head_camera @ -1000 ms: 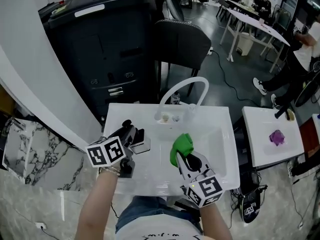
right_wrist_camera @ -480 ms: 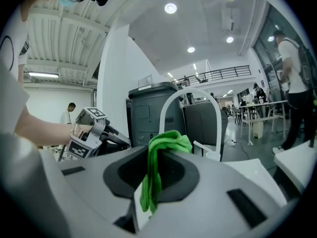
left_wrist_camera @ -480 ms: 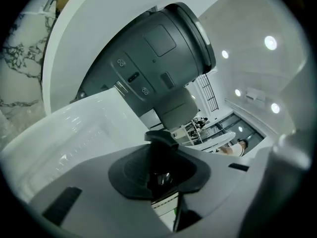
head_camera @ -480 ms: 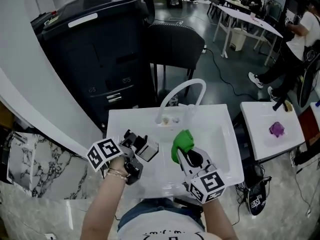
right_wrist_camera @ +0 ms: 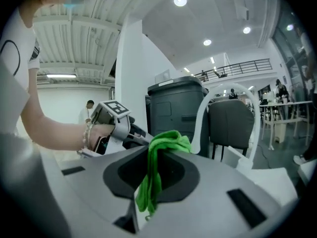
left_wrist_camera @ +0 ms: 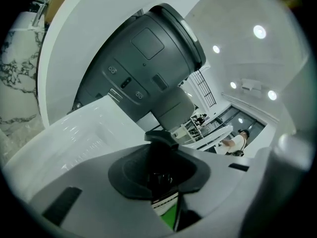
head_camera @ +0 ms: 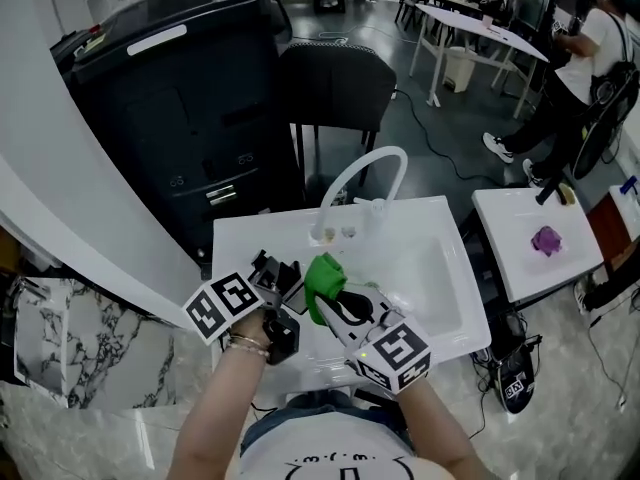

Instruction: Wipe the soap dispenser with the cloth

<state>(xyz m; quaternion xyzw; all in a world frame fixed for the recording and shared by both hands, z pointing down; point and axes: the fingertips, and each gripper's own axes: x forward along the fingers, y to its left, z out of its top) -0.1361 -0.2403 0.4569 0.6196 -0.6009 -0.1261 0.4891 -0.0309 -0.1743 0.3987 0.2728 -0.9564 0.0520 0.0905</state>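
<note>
Left gripper [head_camera: 272,286]: jaws narrow, clamped on soap dispenser [left_wrist_camera: 159,150], dark pump head poking past fingertips. Right gripper [head_camera: 338,296]: jaws pinching green cloth [head_camera: 322,273], wad bunched beyond tips, tail hanging below them. Cloth just beside dispenser; contact unclear.

Risks:
- cloth pinched by small fold, so rubbing may drag it free
- sideways push may twist dispenser in left grip and drop it into sink [head_camera: 430,268]

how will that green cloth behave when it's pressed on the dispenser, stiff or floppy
Likely floppy: the green cloth hangs in folds from the right gripper. Probably light, as one small pinch carries it. It should mould round the soap dispenser rather than shove it.
</note>
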